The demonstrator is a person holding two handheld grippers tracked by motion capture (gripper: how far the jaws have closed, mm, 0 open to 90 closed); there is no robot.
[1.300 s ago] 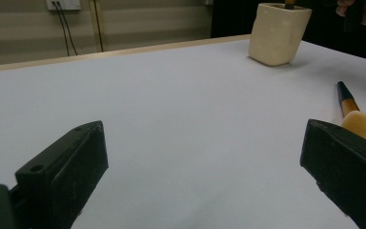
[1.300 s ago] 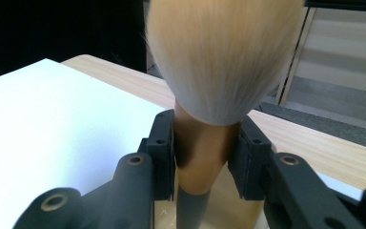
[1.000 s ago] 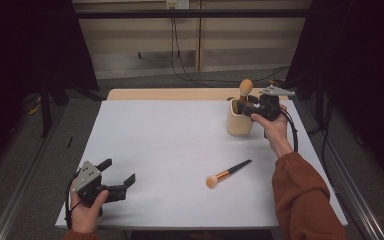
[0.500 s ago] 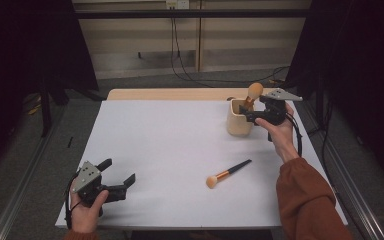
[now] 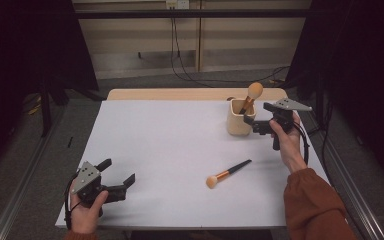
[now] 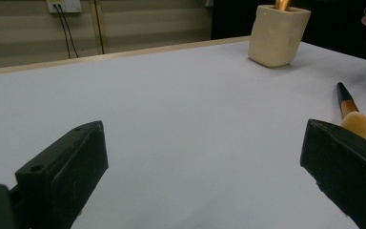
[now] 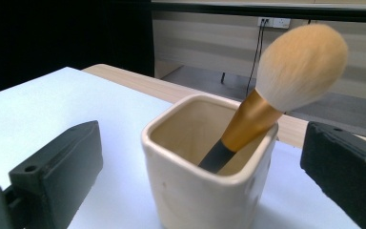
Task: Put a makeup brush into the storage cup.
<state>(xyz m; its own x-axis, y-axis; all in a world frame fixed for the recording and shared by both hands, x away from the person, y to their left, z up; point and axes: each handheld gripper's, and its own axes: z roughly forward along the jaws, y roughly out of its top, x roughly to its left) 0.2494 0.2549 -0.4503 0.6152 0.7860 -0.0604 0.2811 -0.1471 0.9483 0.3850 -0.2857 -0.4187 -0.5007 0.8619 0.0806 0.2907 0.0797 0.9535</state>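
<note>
White table point(image 5: 180, 150) carries everything, its pale wooden edge showing along the far side. Cream square-mouthed cup point(image 5: 239, 118) stands upright near the far right of the table; the right gripper view looks at its near wall and open mouth. Right gripper point(image 5: 252, 125) sits just beside the cup, held level in the person's right hand point(image 5: 287, 142), grey three-cornered plate on top — its jaws have just been opening and now stand wide, one on each side of the cup in the right gripper view, neither pad pressing on it, nothing held. Left gripper point(image 5: 117, 174) is at the near left corner in the left hand point(image 5: 87, 207), jaws likewise spread apart over bare table, empty. Large brush point(image 7: 276, 102) stands in the cup, handle down, leaning against the rim, with the gold ferrule and fluffy tan head above the mouth. Small brush point(image 5: 227, 173) lies flat on the table, well apart from the cup and nearer the person — black handle toward the cup, tan head toward the near edge.
</note>
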